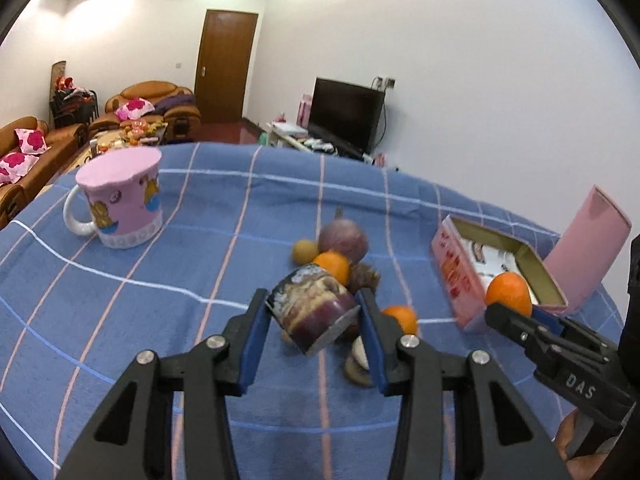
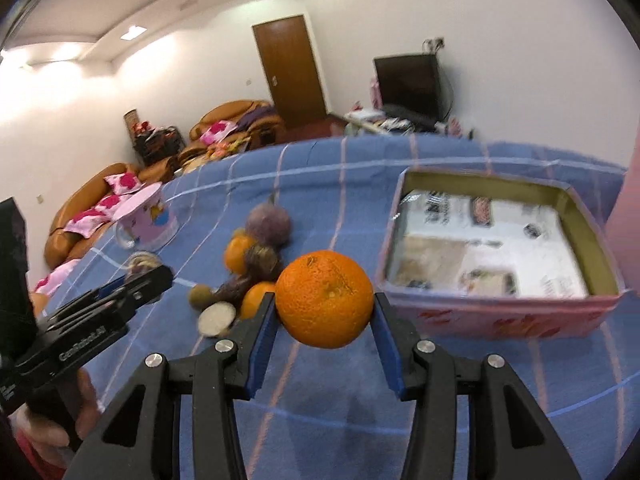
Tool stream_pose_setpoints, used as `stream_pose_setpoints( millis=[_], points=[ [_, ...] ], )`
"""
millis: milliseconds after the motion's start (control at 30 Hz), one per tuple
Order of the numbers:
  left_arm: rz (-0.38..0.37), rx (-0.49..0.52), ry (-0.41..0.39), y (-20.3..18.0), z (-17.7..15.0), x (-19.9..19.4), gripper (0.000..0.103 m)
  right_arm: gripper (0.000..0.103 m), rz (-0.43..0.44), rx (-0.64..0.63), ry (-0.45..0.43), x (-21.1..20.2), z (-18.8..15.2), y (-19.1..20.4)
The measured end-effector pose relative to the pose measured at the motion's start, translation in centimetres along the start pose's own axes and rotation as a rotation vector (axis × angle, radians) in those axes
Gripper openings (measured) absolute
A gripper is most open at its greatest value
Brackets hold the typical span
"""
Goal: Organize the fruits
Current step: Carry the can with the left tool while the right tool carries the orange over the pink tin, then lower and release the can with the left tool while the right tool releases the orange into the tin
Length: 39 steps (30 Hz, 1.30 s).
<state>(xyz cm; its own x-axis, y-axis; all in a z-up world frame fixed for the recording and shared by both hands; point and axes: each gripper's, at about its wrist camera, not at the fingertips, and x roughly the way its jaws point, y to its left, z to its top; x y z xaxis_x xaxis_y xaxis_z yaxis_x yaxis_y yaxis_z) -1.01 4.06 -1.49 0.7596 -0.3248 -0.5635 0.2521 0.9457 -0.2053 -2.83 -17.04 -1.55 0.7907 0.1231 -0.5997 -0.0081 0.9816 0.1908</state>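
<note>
My left gripper [image 1: 314,304] is shut on a purple, mottled sweet-potato chunk [image 1: 312,312] and holds it above the fruit pile [image 1: 344,256]. The pile holds a purple round fruit [image 1: 343,238], small oranges [image 1: 332,266], a brown longan [image 1: 305,251] and cut pieces. My right gripper [image 2: 325,308] is shut on a large orange [image 2: 325,300], held above the cloth just left of the open pink box [image 2: 500,248]. In the left wrist view the orange [image 1: 509,293] sits at the box's near corner [image 1: 472,276].
A blue checked cloth [image 1: 160,320] covers the table. A pink mug [image 1: 120,200] stands upside down at the far left. The box's pink lid [image 1: 588,256] stands open at the right. Sofas, a door and a TV lie beyond the table.
</note>
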Motion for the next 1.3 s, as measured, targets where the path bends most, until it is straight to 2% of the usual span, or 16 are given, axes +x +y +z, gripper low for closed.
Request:
stream_pose_setpoints(
  millis=[133, 267, 400, 567, 700, 833, 1300],
  points=[
    [-0.028, 0.026, -0.023, -2.8, 0.2, -0.3, 0.045, 0.049, -0.054, 0.007, -0.047, -1.3, 1.1, -2.6],
    [-0.056, 0.103, -0.031, -7.0, 0.4, 0.4, 0.045, 0.049, -0.17, -0.058, -0.096, -2.4, 1.5, -6.0],
    [-0.085, 0.167, -0.027, -11.4, 0.5, 1.8, 0.045, 0.049, -0.215, -0.038, -0.091, -2.4, 1.7, -10.4],
    [-0.12, 0.188, 0.021, -15.8, 1.3, 4.6, 0.045, 0.049, -0.214, 0.023, -0.06, -1.7, 2.5, -14.2],
    [-0.097, 0.23, 0.058, -18.8, 1.1, 7.0, 0.045, 0.049, -0.207, 0.048, -0.041, -1.7, 2.6, -15.8],
    [-0.073, 0.249, 0.095, -19.8, 0.9, 8.9, 0.045, 0.049, -0.203, 0.051, -0.025, -1.4, 2.5, -16.4],
    [-0.011, 0.31, 0.107, -20.6, 0.2, 10.1, 0.045, 0.049, -0.199, 0.018, 0.018, 0.2, 2.1, -15.8]
  ],
)
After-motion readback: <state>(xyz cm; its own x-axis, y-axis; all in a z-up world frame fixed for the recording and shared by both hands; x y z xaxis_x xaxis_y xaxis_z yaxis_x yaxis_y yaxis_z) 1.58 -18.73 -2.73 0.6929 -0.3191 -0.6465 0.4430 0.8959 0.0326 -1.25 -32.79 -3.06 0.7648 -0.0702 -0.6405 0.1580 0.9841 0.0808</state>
